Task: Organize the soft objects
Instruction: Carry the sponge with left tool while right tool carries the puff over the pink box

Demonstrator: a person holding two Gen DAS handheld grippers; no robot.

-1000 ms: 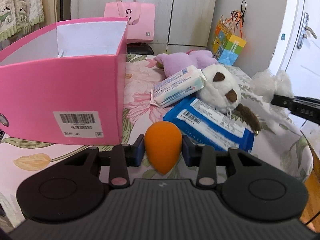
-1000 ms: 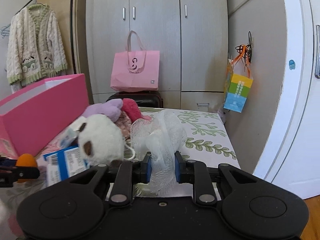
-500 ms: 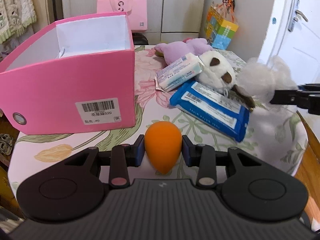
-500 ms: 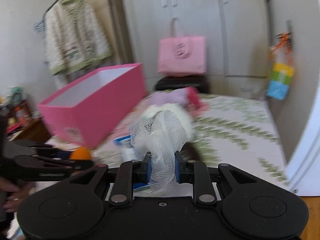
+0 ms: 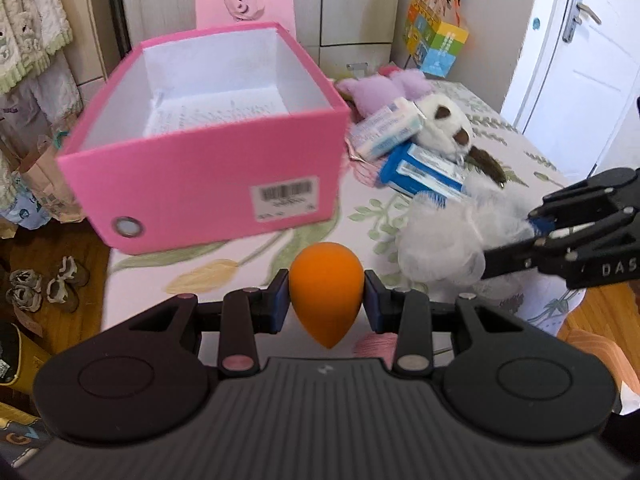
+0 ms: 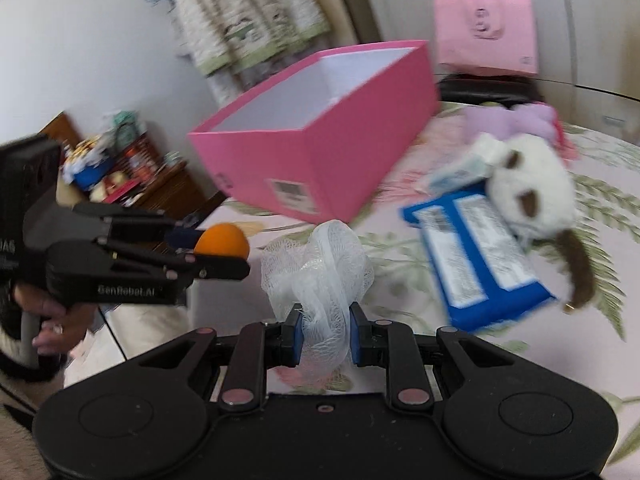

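Note:
My left gripper [image 5: 326, 306] is shut on an orange egg-shaped sponge [image 5: 326, 288], held in the air in front of the open pink box [image 5: 208, 184]; the sponge [image 6: 221, 241] also shows in the right wrist view. My right gripper [image 6: 324, 334] is shut on a white mesh bath puff [image 6: 318, 268], which hangs to the right of the sponge as the bath puff [image 5: 438, 240] in the left wrist view. The pink box [image 6: 320, 164] stands on the floral bed cover, white inside, with only paper lining visible.
On the bed right of the box lie a white and brown plush dog [image 5: 448, 128], a blue wipes pack [image 5: 420, 174], a pale tissue pack [image 5: 384, 132] and a purple plush [image 5: 384, 88]. A pink bag [image 5: 244, 4] stands behind. Shoes [image 5: 40, 284] lie on the floor at left.
Both grippers have risen and swung left toward the pink box, each keeping its hold. The box interior now shows from above, and the bath puff has come close beside the sponge.

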